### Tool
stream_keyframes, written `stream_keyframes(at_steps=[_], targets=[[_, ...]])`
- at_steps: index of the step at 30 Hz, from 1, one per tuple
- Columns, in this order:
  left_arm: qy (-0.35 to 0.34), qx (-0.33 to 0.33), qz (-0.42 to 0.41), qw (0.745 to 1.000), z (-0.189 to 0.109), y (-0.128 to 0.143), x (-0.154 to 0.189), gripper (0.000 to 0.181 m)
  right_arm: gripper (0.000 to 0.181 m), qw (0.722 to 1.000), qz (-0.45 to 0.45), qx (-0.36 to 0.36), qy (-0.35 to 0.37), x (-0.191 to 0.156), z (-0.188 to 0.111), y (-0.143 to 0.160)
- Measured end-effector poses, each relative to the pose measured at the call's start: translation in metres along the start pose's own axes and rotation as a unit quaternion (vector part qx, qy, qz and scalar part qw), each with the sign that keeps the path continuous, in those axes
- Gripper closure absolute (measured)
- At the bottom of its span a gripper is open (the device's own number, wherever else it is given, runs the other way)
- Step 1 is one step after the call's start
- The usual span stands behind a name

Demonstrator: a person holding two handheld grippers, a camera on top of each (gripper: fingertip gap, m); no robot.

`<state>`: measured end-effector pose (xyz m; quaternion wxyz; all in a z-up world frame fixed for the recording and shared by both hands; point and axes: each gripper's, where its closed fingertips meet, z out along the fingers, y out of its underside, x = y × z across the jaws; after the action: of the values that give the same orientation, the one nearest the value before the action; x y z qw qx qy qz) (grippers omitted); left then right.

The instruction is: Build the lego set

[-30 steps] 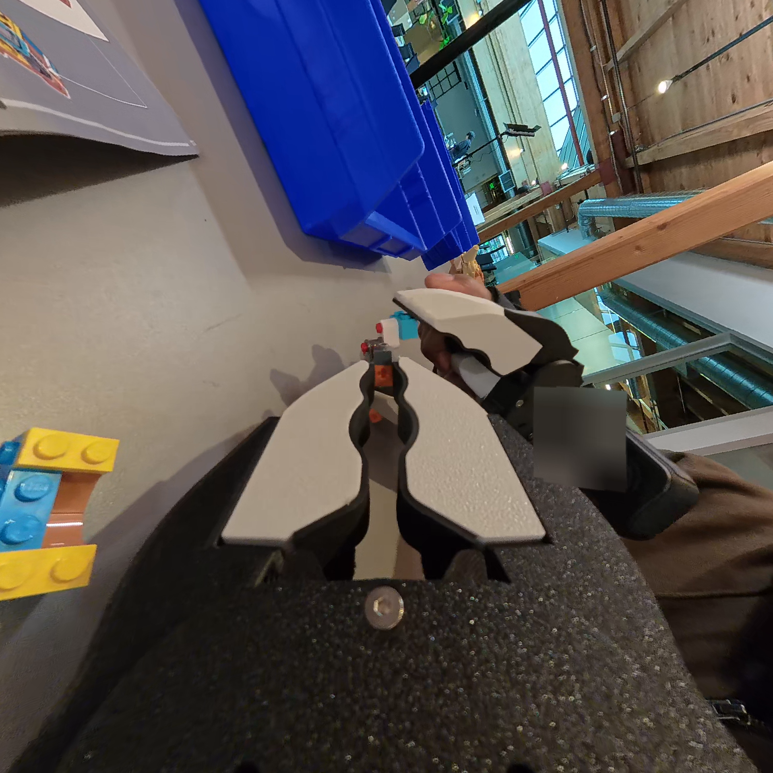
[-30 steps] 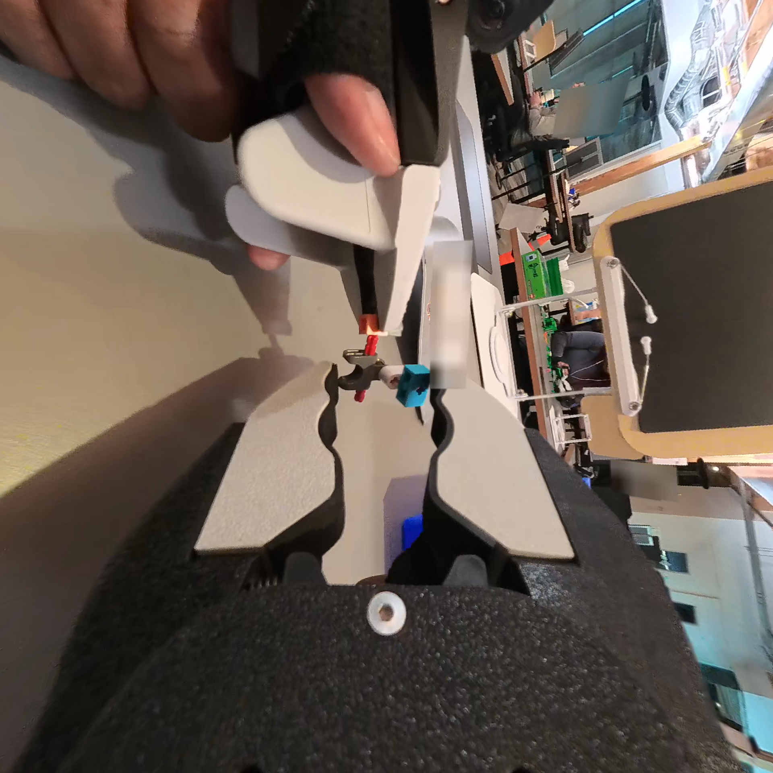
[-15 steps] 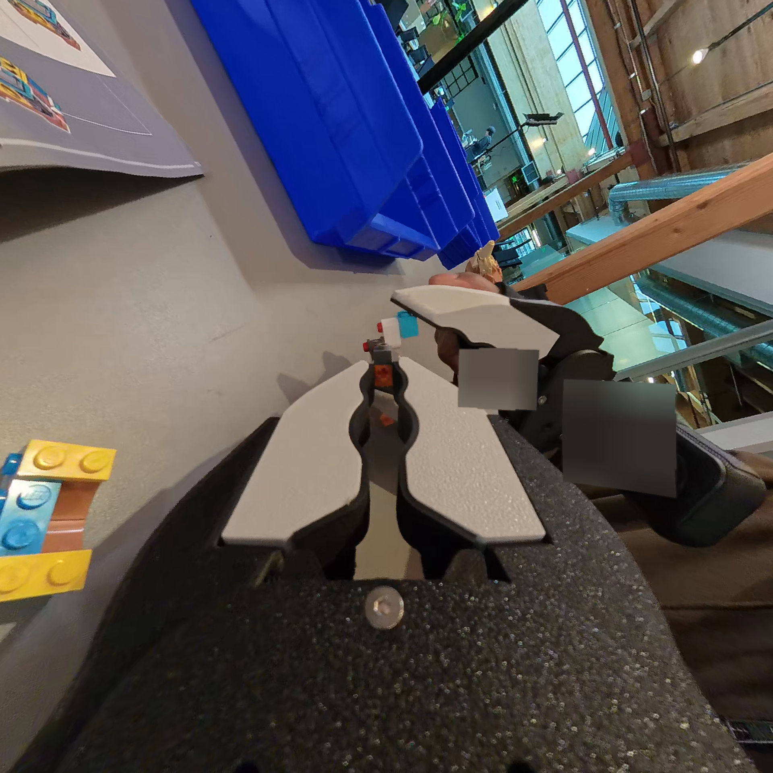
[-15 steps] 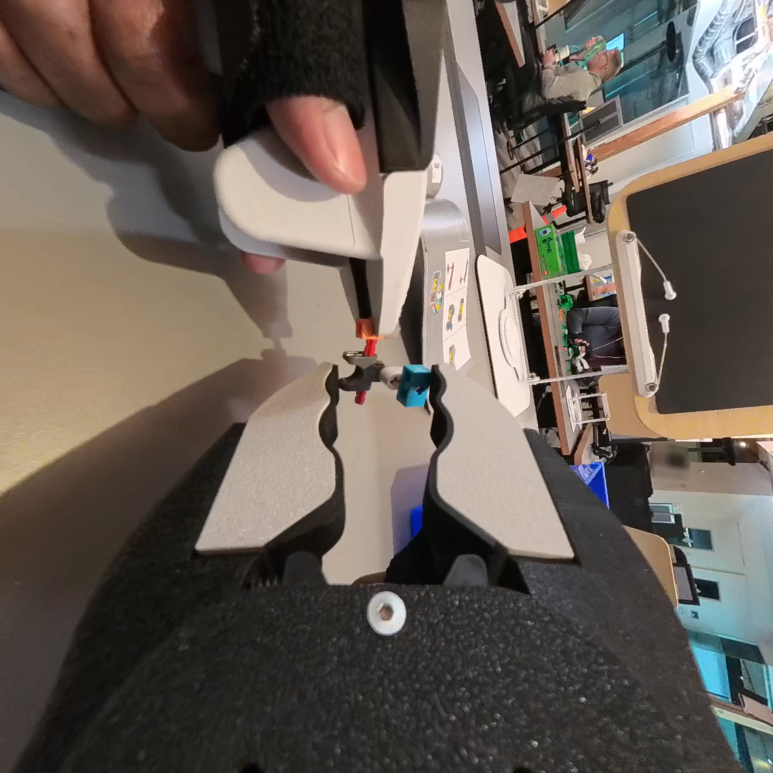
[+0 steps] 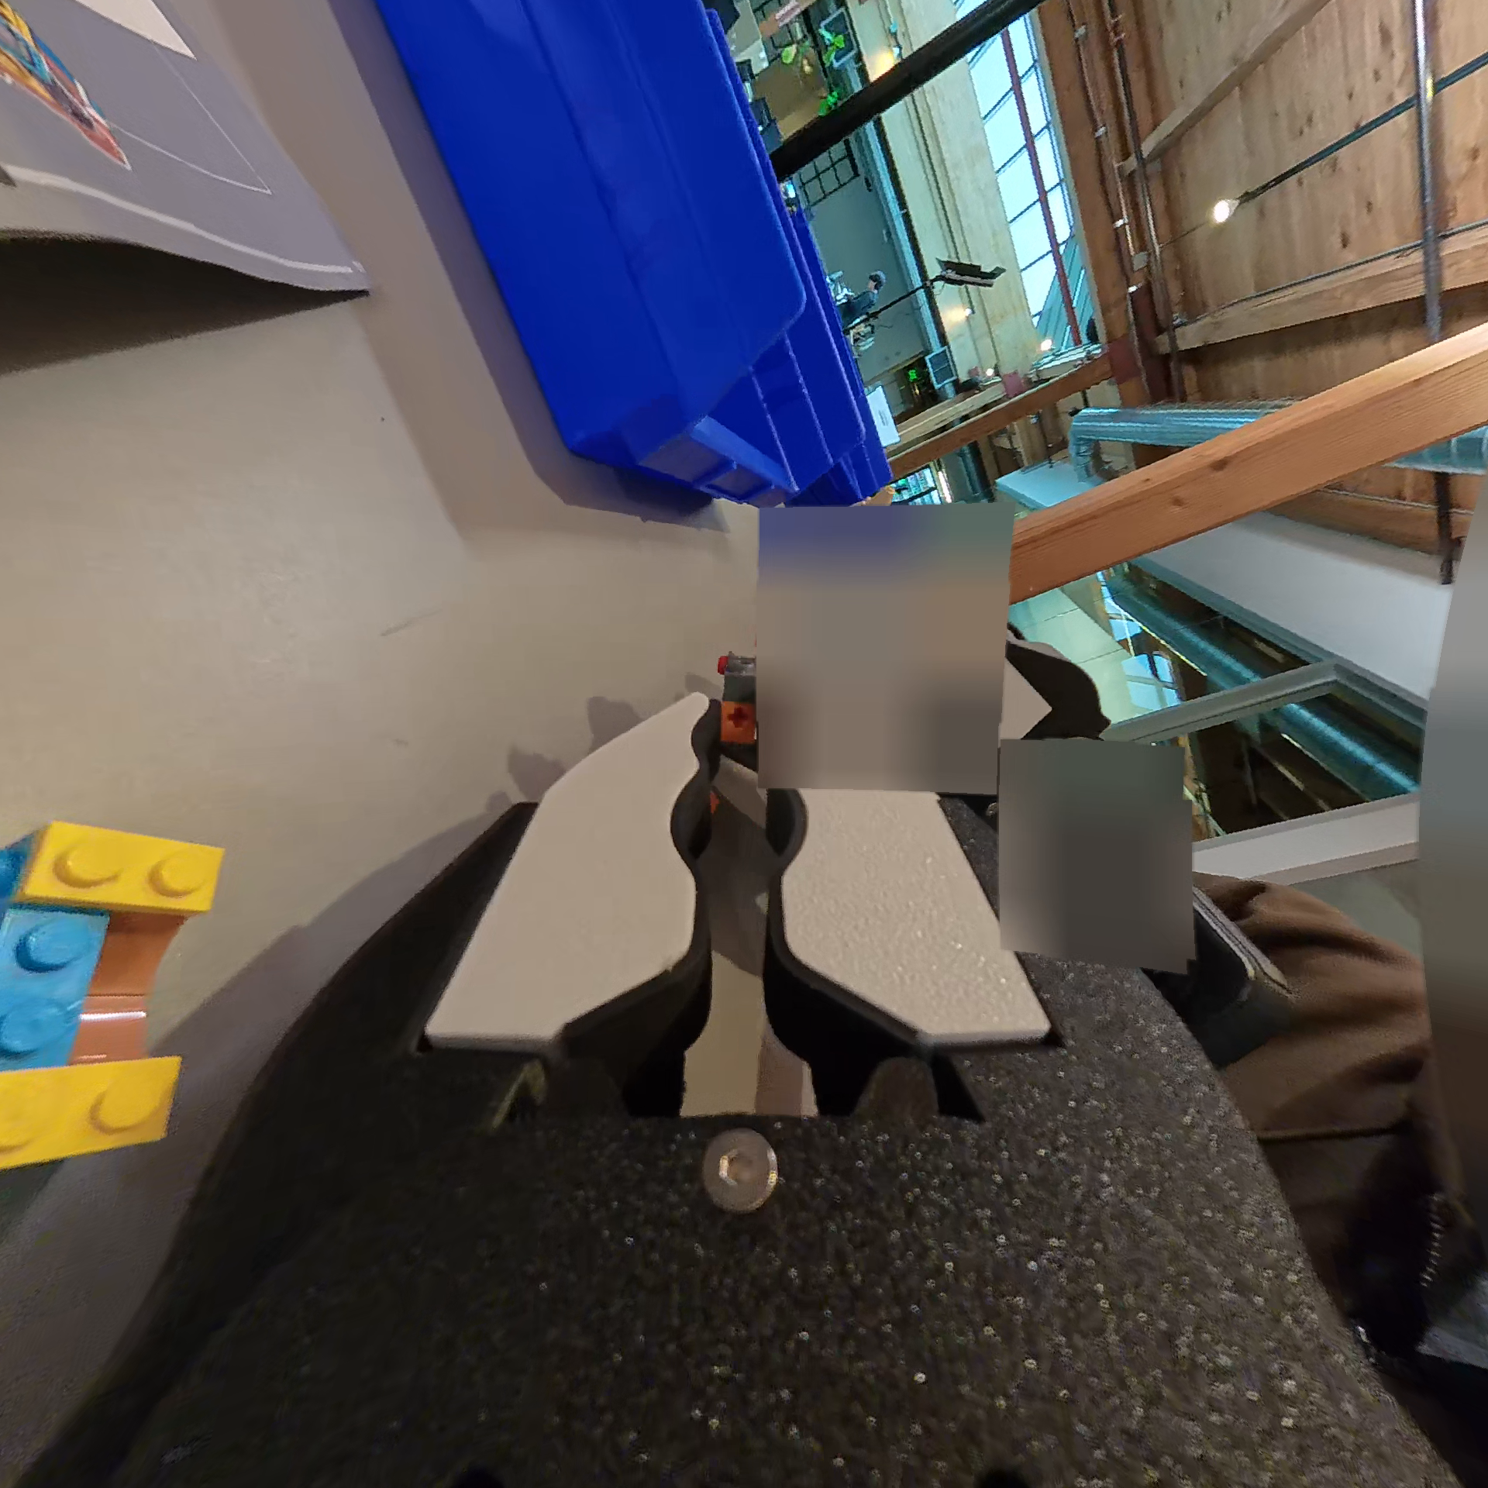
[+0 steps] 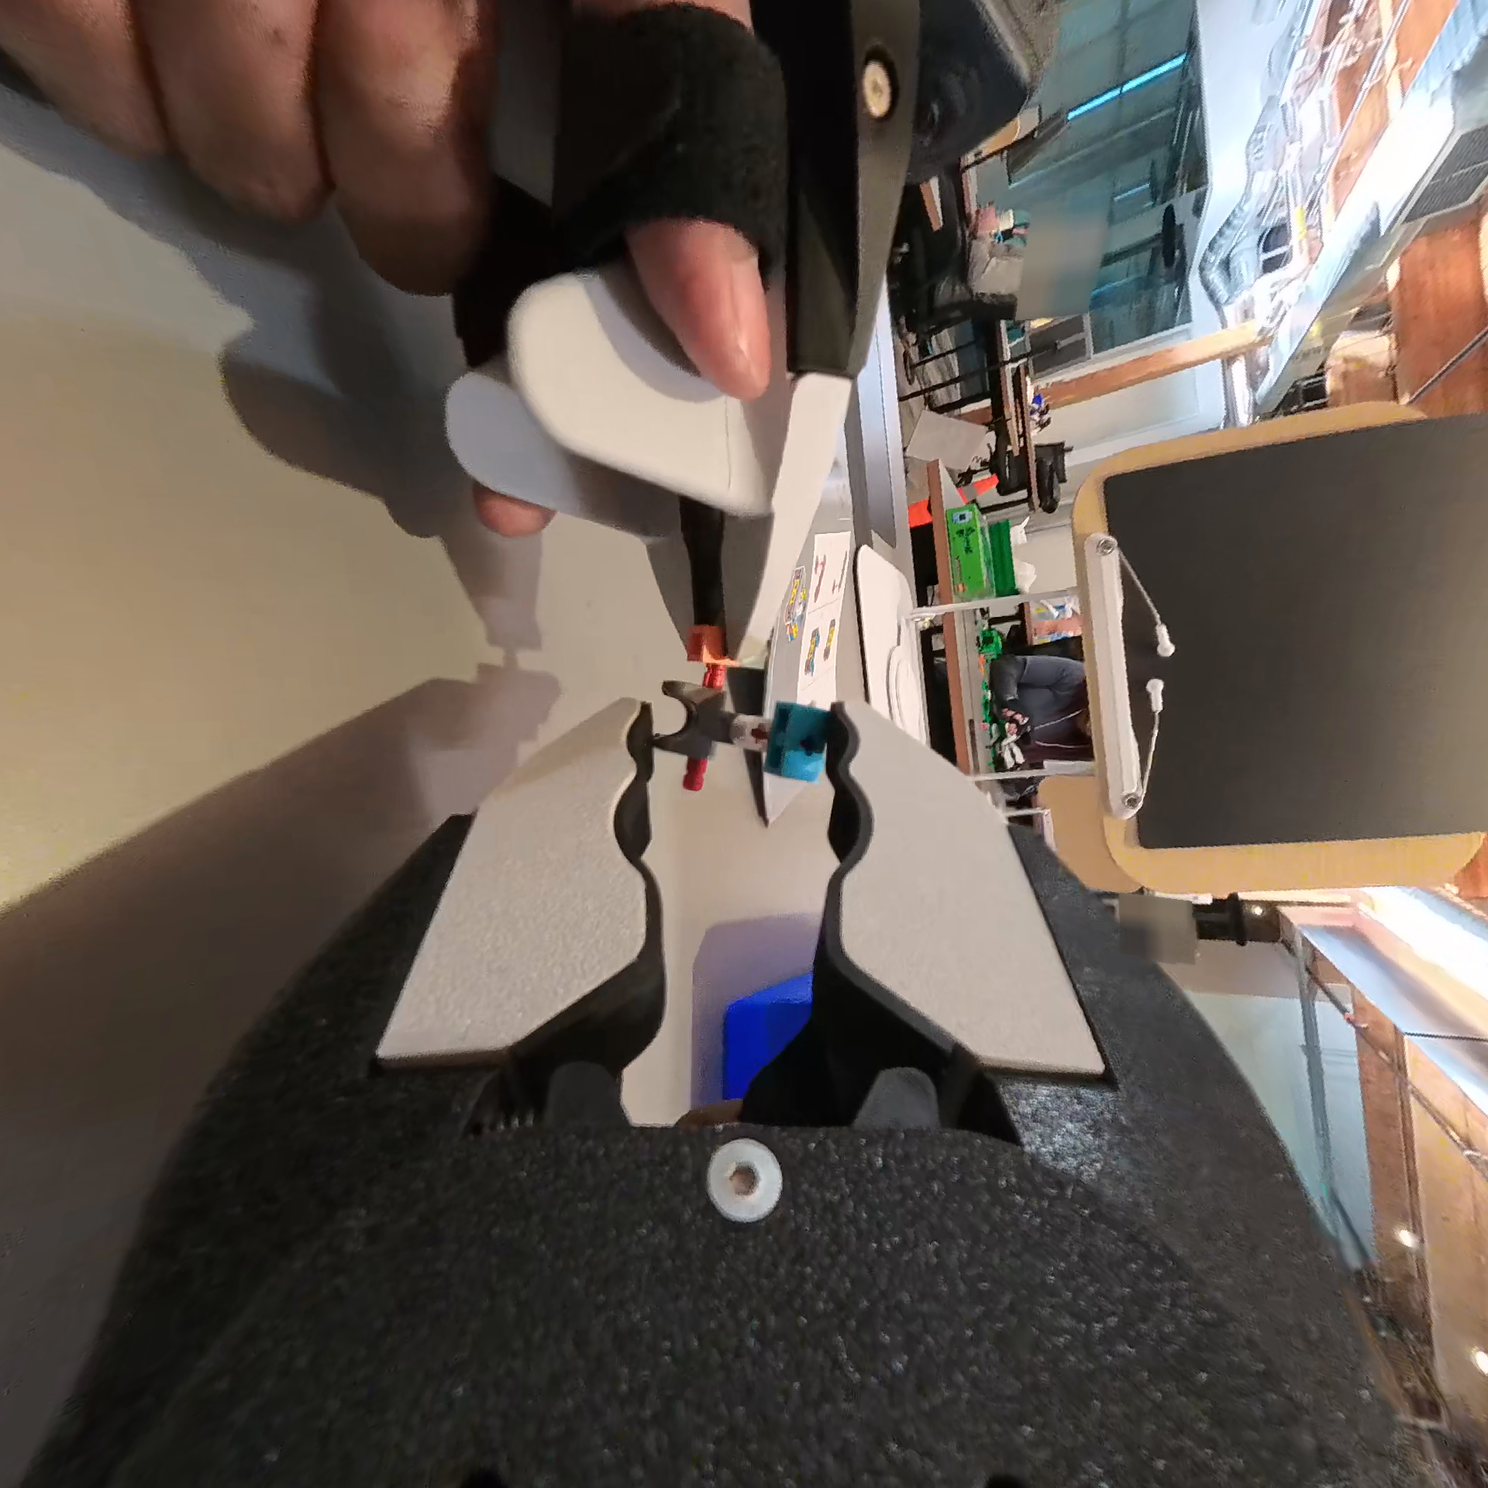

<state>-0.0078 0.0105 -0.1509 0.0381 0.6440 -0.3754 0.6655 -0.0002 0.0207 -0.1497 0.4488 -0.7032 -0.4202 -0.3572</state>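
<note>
My left gripper [image 5: 737, 725] is shut on a small orange piece [image 5: 737, 721]; a blur patch hides its right fingertip. In the right wrist view it comes down from above, held by a hand, with the orange piece [image 6: 704, 644] at its tips. My right gripper [image 6: 741, 737] is shut on a small assembly [image 6: 729, 733] of a dark grey clip, a red pin, a white part and a teal cube [image 6: 795, 745]. The orange piece meets the pin's upper end. I cannot tell if it is seated.
A partial build of yellow, blue and brown bricks [image 5: 80, 966] lies on the grey table at the left. Blue bins [image 5: 628, 241] stand in a row behind. An instruction sheet [image 5: 121, 121] lies at the far left. A blue bin corner [image 6: 765, 1031] shows under my right gripper. Only a small space, under 4 cm, lies between the two pairs of fingers.
Both grippers keep their hold. The left gripper and its hand have come a little closer to the right wrist camera. The orange piece stays at the assembly's red pin.
</note>
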Motion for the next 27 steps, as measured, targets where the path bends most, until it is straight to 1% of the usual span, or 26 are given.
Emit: stream_keyframes(at_steps=[8,12,16,27], targets=[[0.014,-0.023,0.001,1.000,-0.001,0.002,0.002,0.173,0.140,0.999,-0.030,0.035,-0.002,-0.001,-0.004,-0.005],[0.030,-0.027,-0.007,0.999,-0.001,0.003,0.004,0.173,0.140,0.998,-0.031,0.055,-0.004,-0.001,-0.007,-0.008],[0.059,-0.044,-0.013,0.997,-0.002,0.005,0.010,0.173,0.140,0.996,-0.033,0.086,-0.009,0.000,-0.013,-0.013],[0.085,-0.063,-0.003,0.994,-0.001,0.010,0.018,0.173,0.141,0.993,-0.027,0.116,-0.020,0.001,-0.020,-0.018]])
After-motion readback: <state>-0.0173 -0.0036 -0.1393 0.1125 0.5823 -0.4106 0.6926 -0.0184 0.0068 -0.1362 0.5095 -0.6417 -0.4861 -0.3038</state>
